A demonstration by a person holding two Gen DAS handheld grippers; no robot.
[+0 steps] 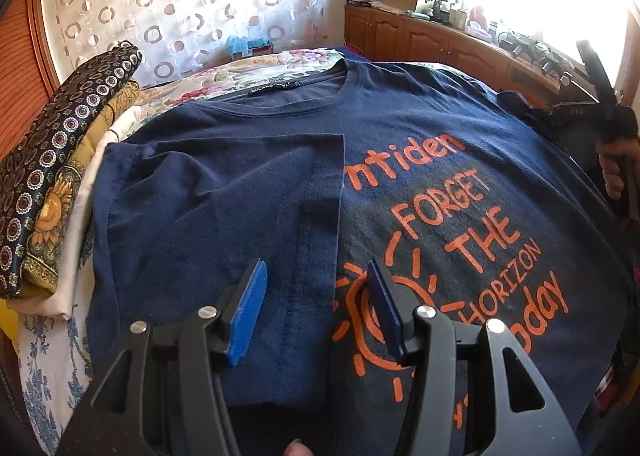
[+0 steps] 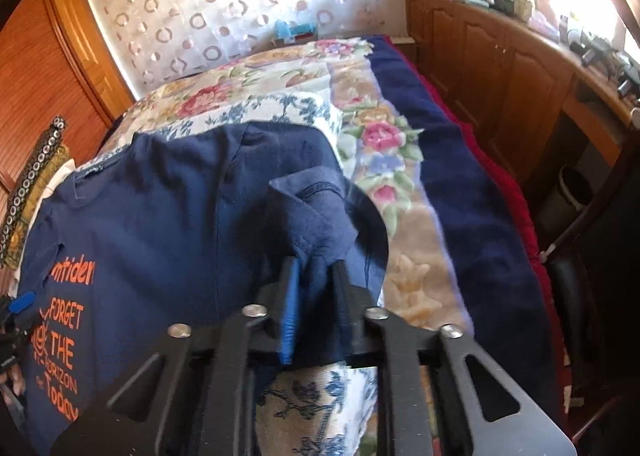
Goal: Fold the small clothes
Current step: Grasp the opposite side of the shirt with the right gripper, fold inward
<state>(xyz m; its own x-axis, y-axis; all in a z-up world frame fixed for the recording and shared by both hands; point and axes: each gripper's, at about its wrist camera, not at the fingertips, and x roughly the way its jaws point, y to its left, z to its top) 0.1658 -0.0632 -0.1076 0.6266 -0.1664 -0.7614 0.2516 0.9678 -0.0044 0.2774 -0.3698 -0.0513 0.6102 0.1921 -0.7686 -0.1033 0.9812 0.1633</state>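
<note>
The bed (image 2: 404, 191) fills the middle of both views and carries a floral blanket and a blue-and-white patterned cover. A wooden cabinet run (image 2: 500, 67) occupies the upper right of the right wrist view, with clutter along its top under a bright window. A sheer circle-patterned curtain (image 1: 172, 3) spans the upper left of the left wrist view.

The navy T-shirt (image 1: 400, 159) lies front up across the centre of the left wrist view, with orange lettering and a sun graphic at lower right. One side panel with its sleeve is folded inward over the chest and covers the start of the lettering.

A stack of folded fabrics (image 1: 52, 175) sits at the left edge of that view, just beside the shirt.

The left gripper (image 1: 320, 308) appears at bottom centre, above the folded edge. Its jaws are spread and grip nothing.

The right gripper (image 2: 316, 308) appears at bottom centre of the right wrist view. Its jaws pinch a bunched fold of the shirt's sleeve (image 2: 316, 215), lifted off the bed.
</note>
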